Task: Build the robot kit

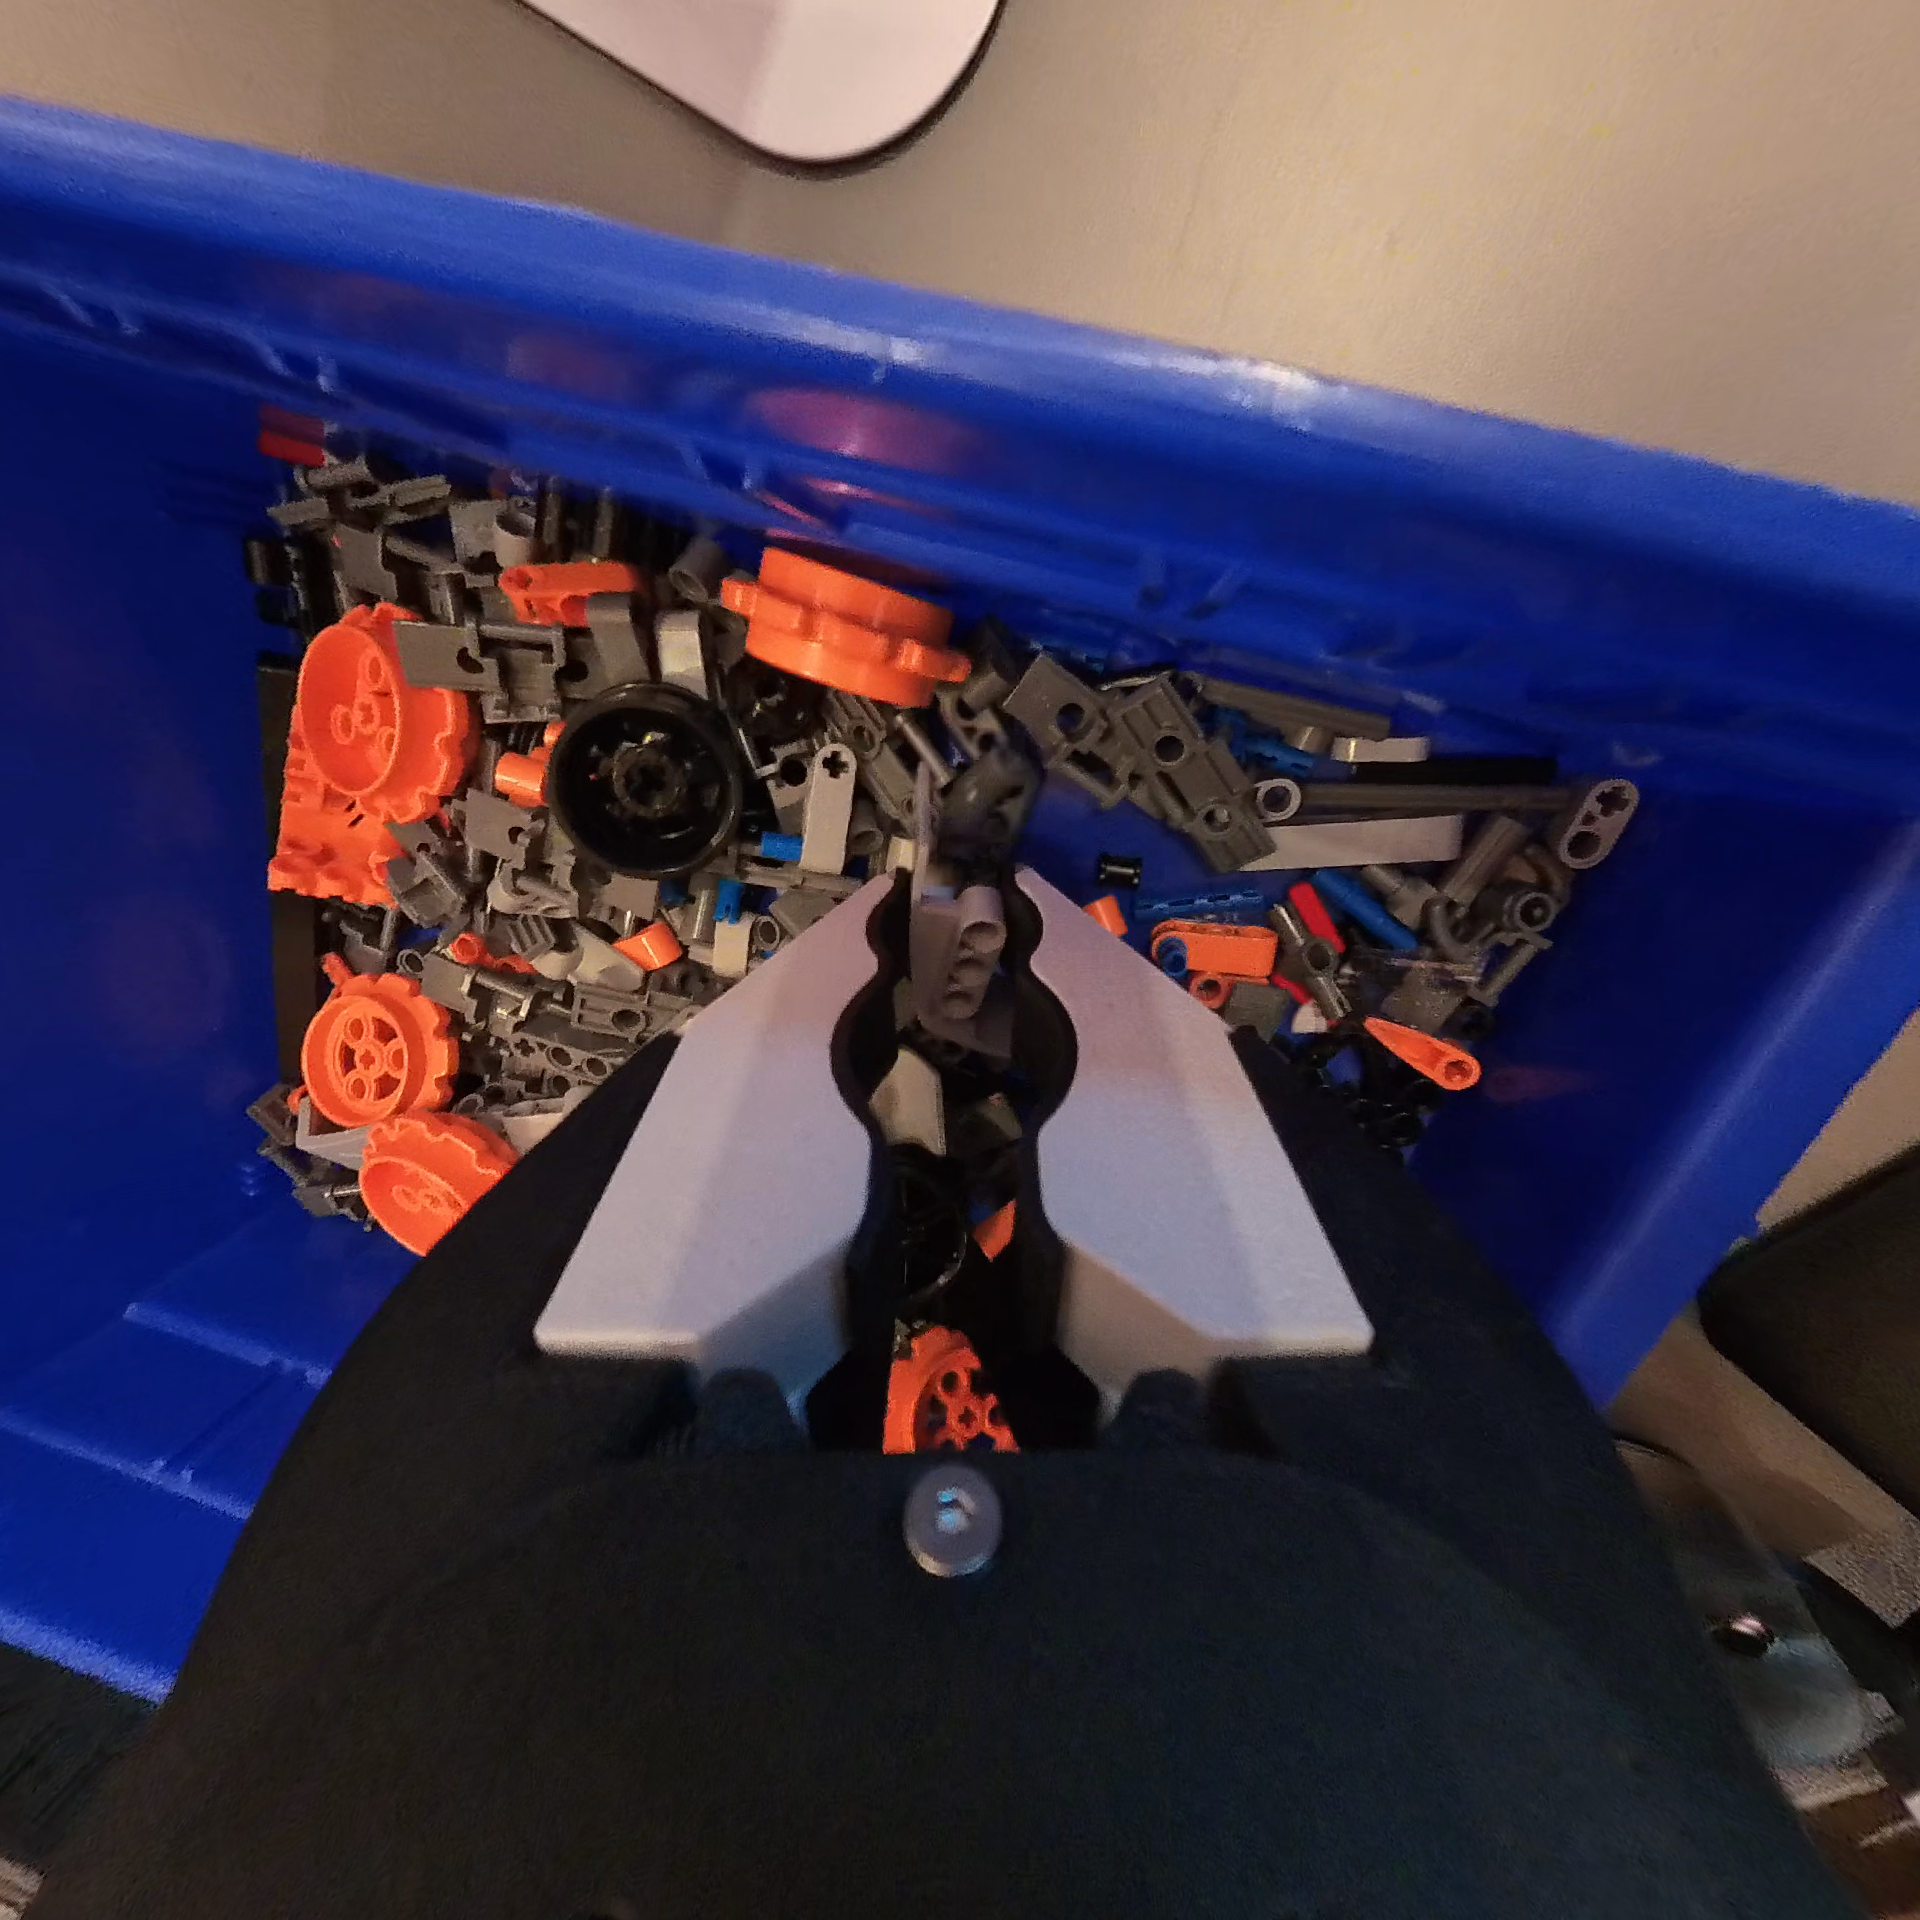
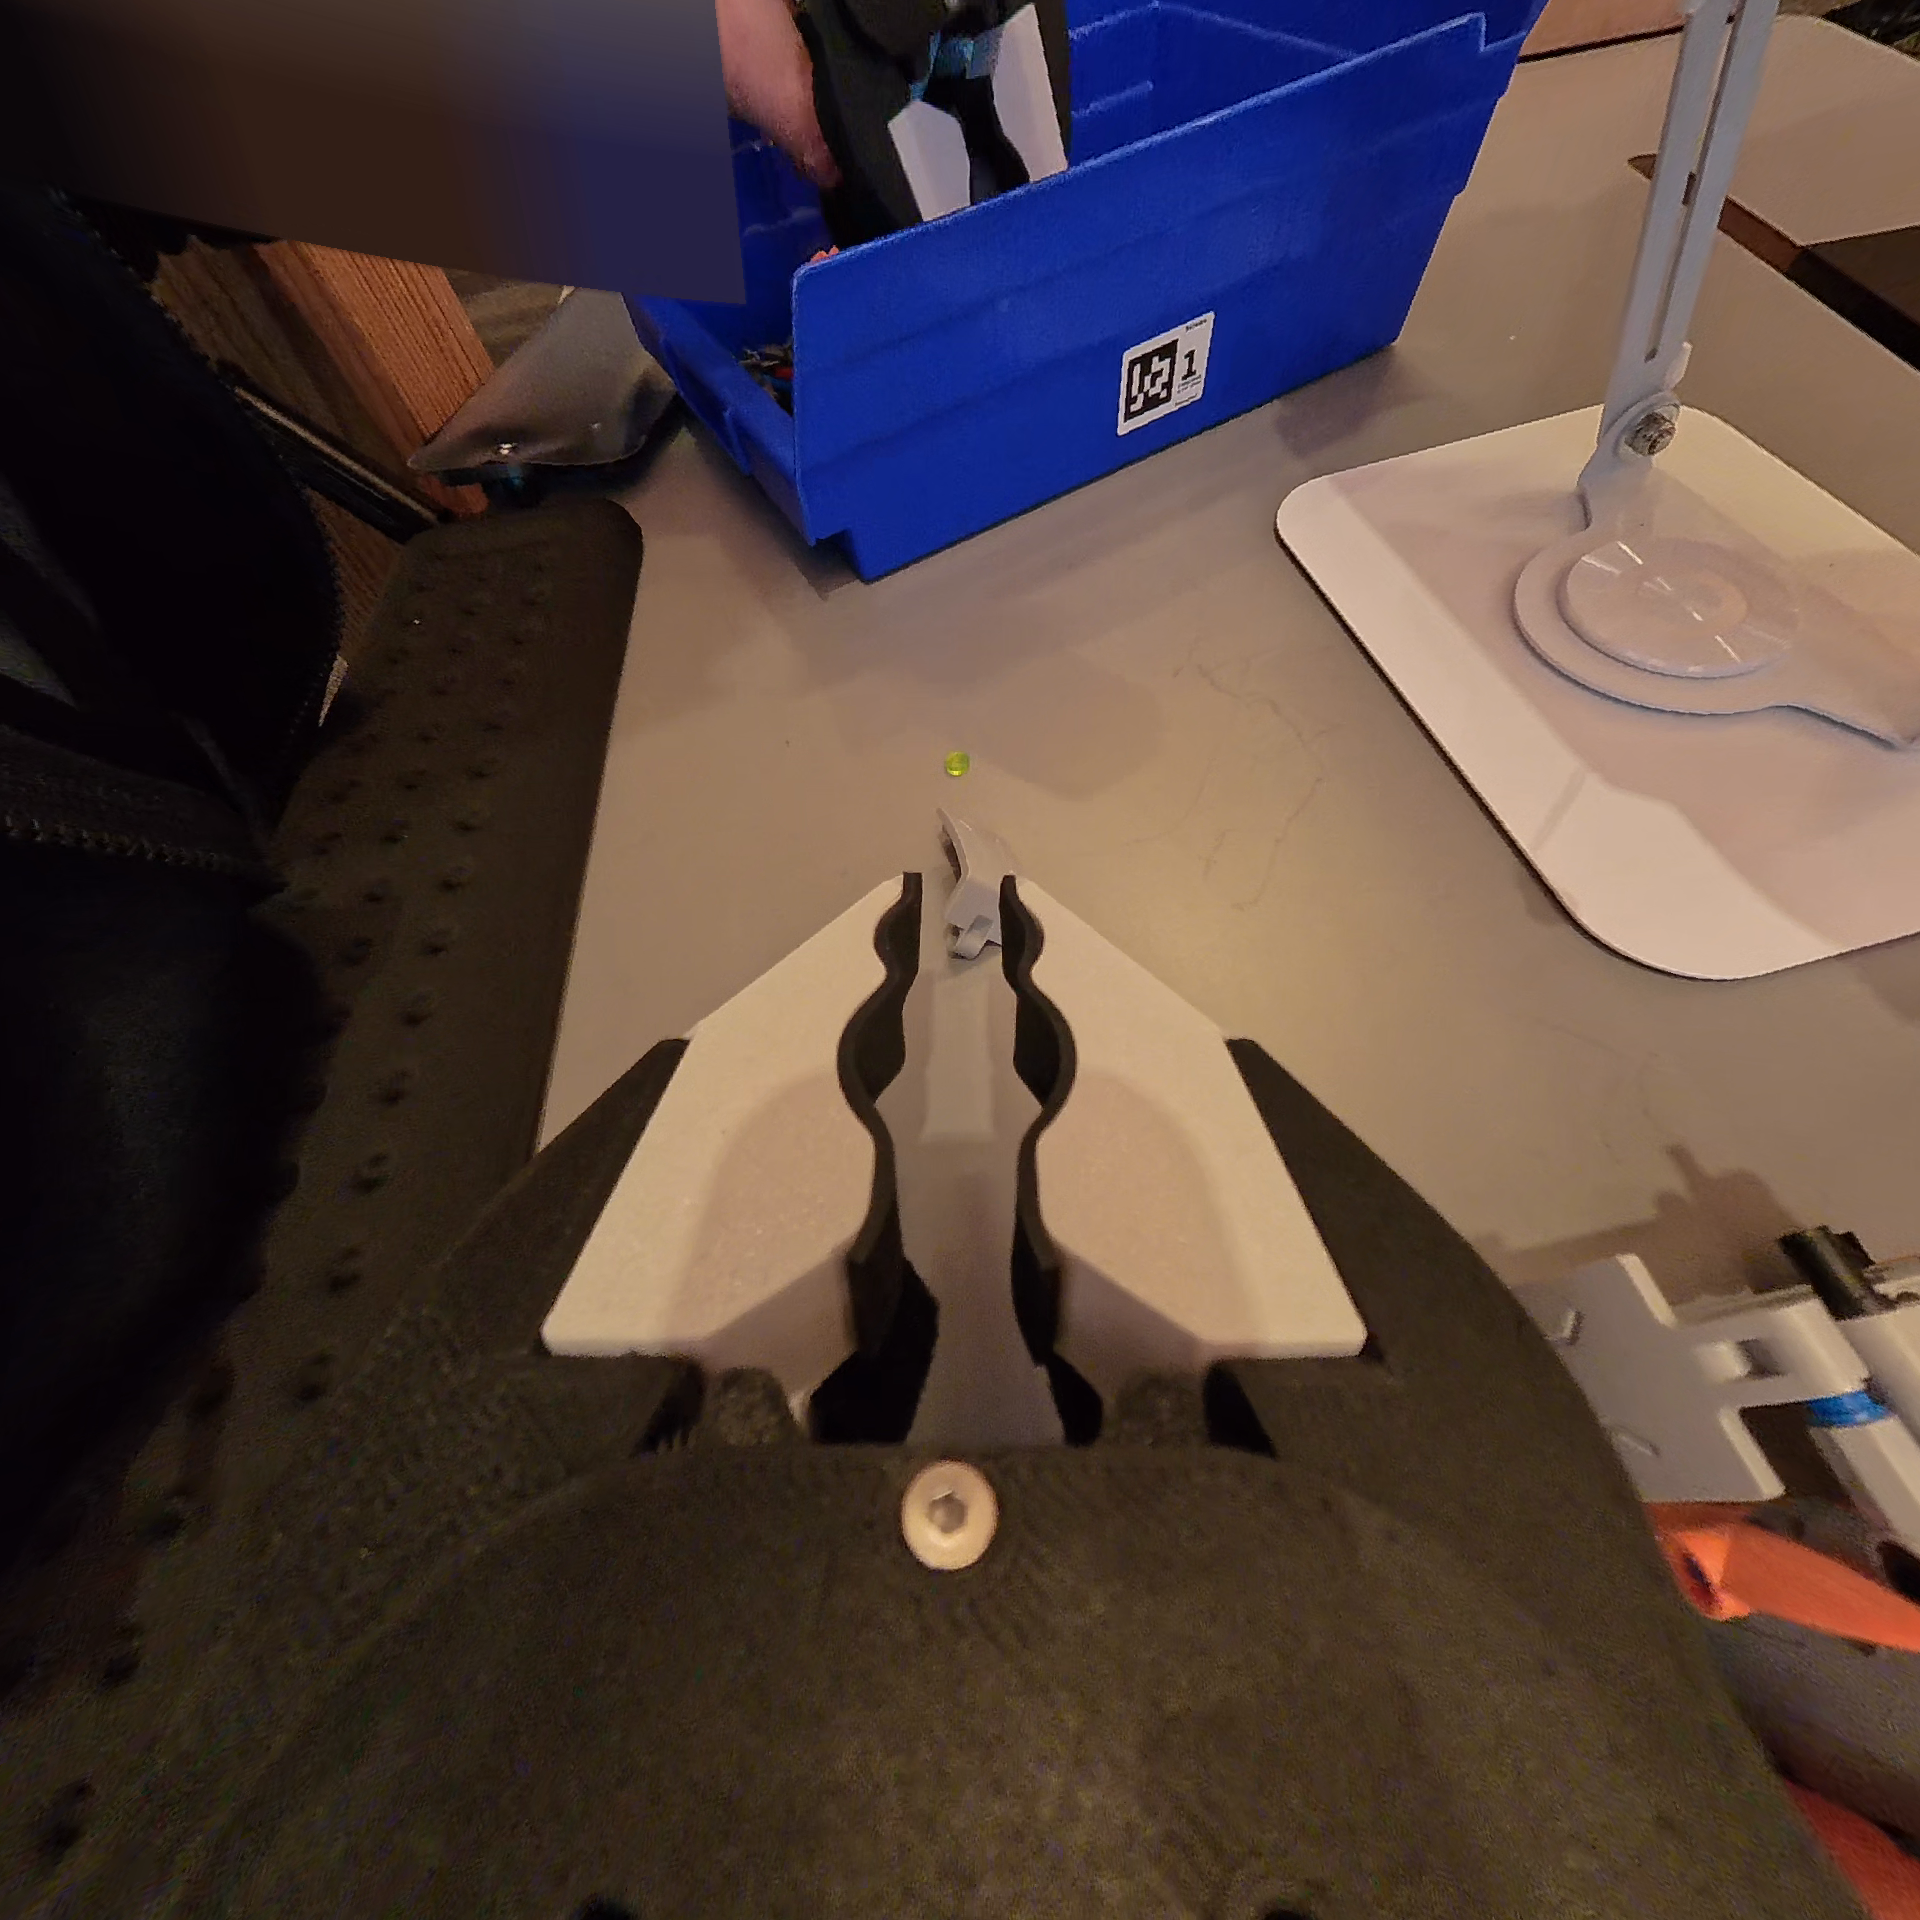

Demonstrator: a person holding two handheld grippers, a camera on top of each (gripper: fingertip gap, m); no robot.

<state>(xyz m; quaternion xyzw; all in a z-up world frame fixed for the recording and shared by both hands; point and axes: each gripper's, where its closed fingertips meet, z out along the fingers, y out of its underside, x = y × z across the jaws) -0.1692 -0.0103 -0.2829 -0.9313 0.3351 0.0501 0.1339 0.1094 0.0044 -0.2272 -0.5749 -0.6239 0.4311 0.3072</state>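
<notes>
The left gripper (image 1: pixel 956 883) reaches into the blue bin (image 1: pixel 1143 499), its jaws narrow around a light grey beam (image 1: pixel 971 961) in the pile of building-toy parts (image 1: pixel 623 831); whether it truly pinches is unclear. That beam could slip or drag neighbours up.

The right gripper (image 2: pixel 961 883) hovers over the grey worktop (image 2: pixel 1195 831) near its front edge, jaws narrowly apart; a small grey curved piece (image 2: pixel 968 883) touches only one fingertip and could skid away.
</notes>
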